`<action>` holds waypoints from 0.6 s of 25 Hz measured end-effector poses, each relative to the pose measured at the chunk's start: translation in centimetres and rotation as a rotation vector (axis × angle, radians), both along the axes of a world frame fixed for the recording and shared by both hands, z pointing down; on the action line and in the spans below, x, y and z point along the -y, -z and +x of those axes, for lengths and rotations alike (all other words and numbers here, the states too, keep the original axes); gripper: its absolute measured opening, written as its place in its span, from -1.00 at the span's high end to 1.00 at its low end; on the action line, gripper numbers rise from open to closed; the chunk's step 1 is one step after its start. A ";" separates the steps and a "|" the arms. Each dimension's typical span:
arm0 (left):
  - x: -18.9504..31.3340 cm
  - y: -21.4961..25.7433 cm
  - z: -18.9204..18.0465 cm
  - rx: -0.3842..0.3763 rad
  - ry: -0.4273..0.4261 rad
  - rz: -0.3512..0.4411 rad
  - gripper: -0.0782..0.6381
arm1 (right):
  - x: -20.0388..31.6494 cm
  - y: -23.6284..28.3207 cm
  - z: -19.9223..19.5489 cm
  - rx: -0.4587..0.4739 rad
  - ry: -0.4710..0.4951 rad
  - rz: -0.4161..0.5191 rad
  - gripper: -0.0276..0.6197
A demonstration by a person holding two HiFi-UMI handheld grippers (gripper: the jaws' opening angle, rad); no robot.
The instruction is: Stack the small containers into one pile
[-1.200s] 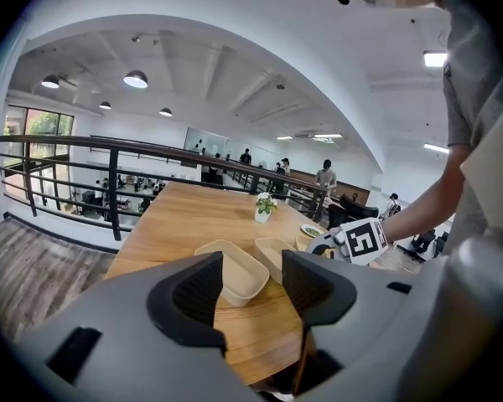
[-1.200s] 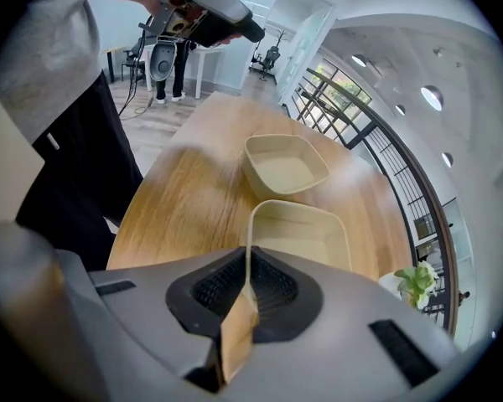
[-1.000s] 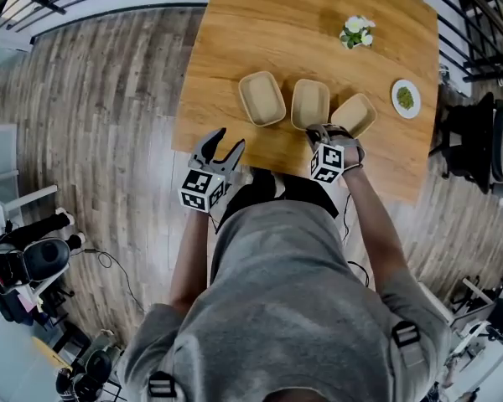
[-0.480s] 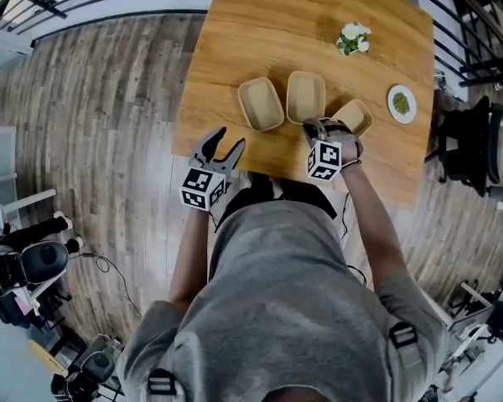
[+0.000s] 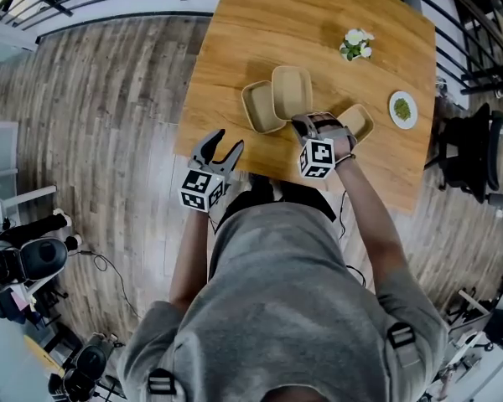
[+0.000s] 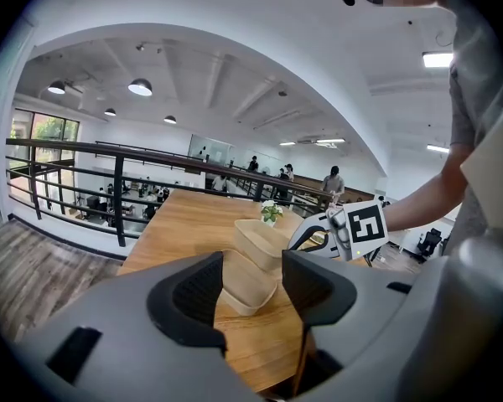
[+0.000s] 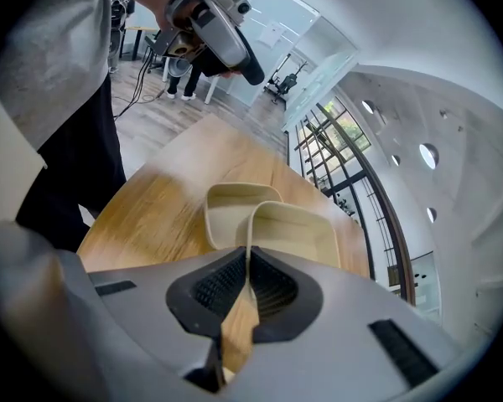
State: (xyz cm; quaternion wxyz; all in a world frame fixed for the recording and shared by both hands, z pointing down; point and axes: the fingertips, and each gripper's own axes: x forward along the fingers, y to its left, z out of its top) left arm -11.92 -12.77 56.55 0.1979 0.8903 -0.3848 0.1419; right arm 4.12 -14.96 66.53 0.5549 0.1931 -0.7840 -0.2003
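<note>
Container [image 5: 291,93] rim tight between right gripper [image 5: 302,124] jaws, above second container [image 5: 256,109].

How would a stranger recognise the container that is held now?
On the wooden table, look at the edge nearest the person. Beside the right container and overlapping the left container is the held container; only its rim is pinched by the right tongs.

Bright even daylight, fisheye-warped edges

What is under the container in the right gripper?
A second container on the table, partly covered by the held container, which the right gripper pinches by its rim. The lower one's right edge is hidden; contact cannot be told.
</note>
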 end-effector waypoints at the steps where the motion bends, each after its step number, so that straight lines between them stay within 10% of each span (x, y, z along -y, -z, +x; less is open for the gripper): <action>1: -0.1 0.0 -0.2 0.000 0.005 -0.001 0.13 | 0.0 0.0 -0.6 0.001 0.016 0.003 0.85; 15: -2.0 -0.6 -4.7 0.023 0.116 -0.024 0.13 | -1.5 -1.8 -6.7 0.013 0.176 -0.037 0.85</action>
